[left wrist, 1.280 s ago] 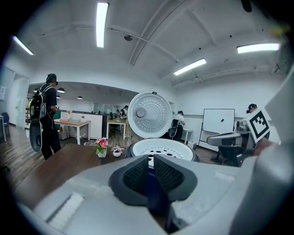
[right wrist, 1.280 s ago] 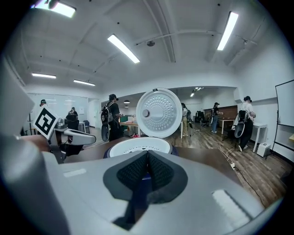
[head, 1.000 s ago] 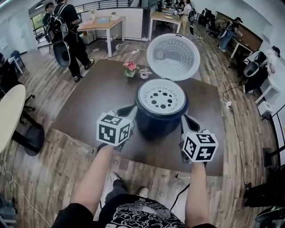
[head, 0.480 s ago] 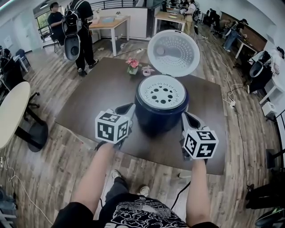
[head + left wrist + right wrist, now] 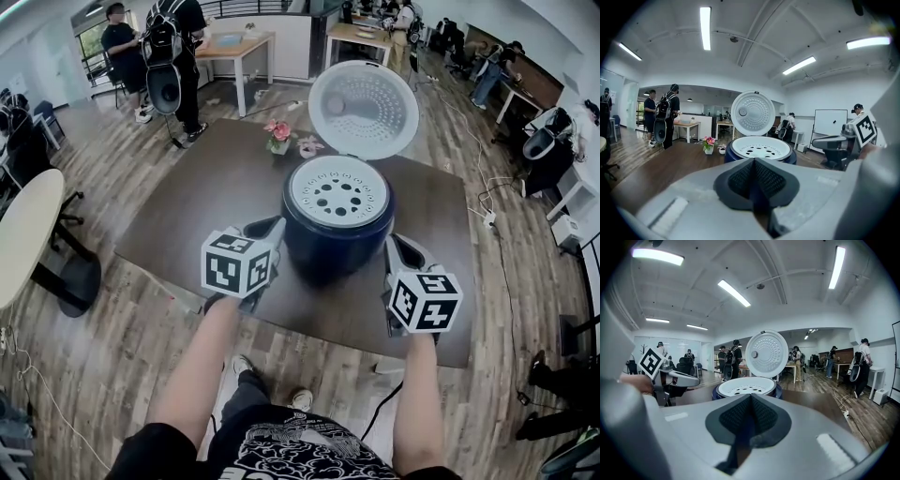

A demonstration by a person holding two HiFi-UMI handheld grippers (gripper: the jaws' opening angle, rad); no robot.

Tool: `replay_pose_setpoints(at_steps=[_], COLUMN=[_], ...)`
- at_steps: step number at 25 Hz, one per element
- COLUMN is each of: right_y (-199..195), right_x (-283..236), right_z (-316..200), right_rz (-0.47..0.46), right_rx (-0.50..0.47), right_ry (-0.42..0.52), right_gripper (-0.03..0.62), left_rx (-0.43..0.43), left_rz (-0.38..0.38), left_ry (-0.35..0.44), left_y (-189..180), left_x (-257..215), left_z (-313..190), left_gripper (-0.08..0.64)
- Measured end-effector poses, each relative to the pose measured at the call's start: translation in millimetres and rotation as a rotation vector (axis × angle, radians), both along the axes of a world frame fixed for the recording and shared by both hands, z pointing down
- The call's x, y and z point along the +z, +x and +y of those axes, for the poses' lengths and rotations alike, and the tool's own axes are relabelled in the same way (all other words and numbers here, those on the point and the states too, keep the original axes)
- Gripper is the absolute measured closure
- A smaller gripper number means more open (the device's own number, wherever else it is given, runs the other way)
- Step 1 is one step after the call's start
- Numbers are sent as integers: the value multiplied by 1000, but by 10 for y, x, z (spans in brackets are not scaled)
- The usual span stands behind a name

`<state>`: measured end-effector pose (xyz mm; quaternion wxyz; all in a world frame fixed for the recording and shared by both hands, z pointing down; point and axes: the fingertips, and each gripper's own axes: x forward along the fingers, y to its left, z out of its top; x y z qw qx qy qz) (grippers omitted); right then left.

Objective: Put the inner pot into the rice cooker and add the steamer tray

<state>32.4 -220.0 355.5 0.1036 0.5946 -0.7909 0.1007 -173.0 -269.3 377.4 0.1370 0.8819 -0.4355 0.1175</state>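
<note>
Dark table [image 5: 187, 225]: rice cooker [image 5: 337, 248] (steamer tray [image 5: 339, 190] seated) between left gripper [image 5: 272, 227], right gripper [image 5: 396, 246], both closed, empty.

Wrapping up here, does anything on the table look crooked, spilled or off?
Nothing stands out. The steamer tray sits level in the rice cooker, its lid stands open behind, the flower pot is upright, and the table shows no spill.

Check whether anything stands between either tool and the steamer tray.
Nothing visible does. The steamer tray sits in the open rice cooker, with the left tool and right tool shut and empty beside it.
</note>
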Motion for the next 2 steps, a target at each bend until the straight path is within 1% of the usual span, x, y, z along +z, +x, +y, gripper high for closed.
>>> replay_pose_setpoints(at_steps=[2], right_y=[-53], right_x=[-19], right_z=[-30], right_rz=[-1], right_rx=[2], right_ry=[-1], right_gripper=[592], left_rx=[3], left_rz=[-1], left_ry=[-4], left_y=[-53], left_x=[-2], left_z=[-31], left_gripper=[555])
